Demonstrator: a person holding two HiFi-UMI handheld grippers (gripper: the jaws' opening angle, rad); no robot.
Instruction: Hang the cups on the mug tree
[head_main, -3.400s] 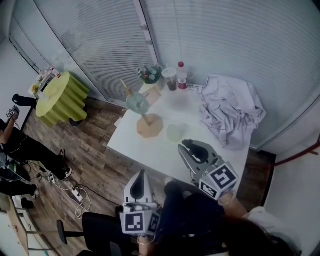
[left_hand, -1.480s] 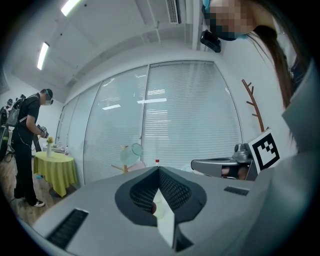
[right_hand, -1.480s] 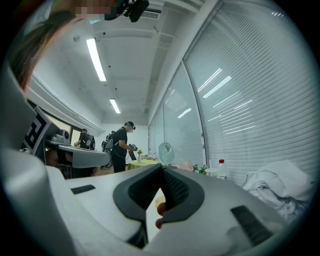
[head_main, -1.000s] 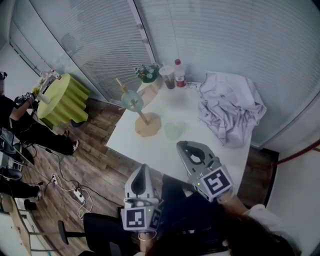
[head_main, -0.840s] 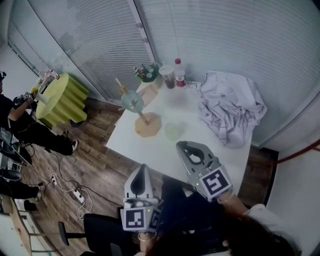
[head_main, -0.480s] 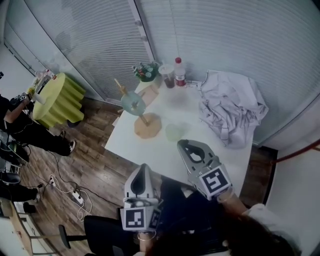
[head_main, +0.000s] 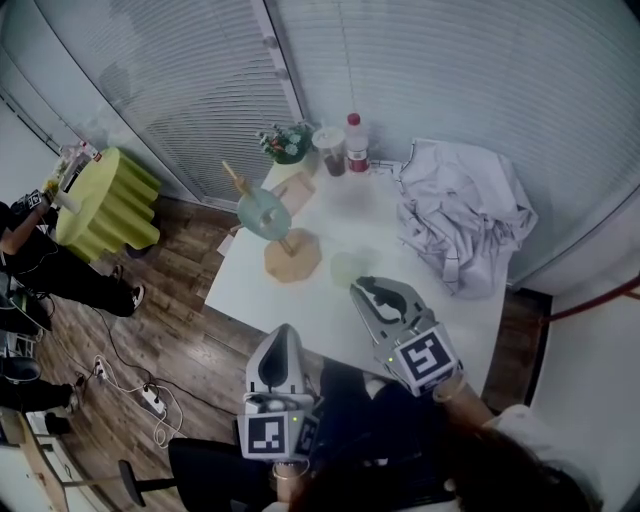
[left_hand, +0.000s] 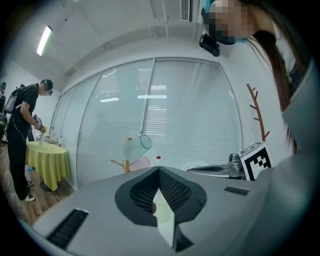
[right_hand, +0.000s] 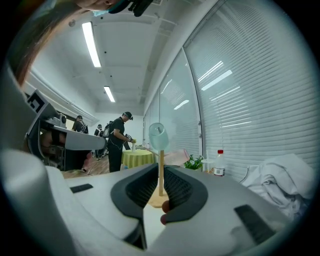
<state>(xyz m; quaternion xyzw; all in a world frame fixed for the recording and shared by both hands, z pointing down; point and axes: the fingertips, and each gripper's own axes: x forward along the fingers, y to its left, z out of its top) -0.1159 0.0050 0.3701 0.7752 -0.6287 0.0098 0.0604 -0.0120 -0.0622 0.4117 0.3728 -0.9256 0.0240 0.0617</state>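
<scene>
Loose cup (head_main: 348, 267): pale green and see-through. It stands on the white table (head_main: 250, 290), just beside the base of the mug tree (head_main: 293, 257). It looks empty; handle not made out.
Handling: probably light, rigid and smooth-walled, so it may slip. Best pinched at the rim or wall, leaving the handle free for a peg.
Hung cup (head_main: 264, 212): blue-green, tipped on an upper peg.
Tree: wooden, with a round base and slanted pegs. A lower peg appears free.
Right gripper (head_main: 365, 290): near the loose cup. Its jaws have just been opening and are a narrow slit apart, with nothing in them.
Left gripper (head_main: 283, 330): tips together, holding nothing, short of the table's near edge.
Far-edge containers: tumbler (head_main: 328, 152) with a dark drink; red-capped bottle (head_main: 356, 143), contents unclear; potted plant (head_main: 285, 143).
Cloth (head_main: 465, 215): crumpled, on the table's right side.
</scene>
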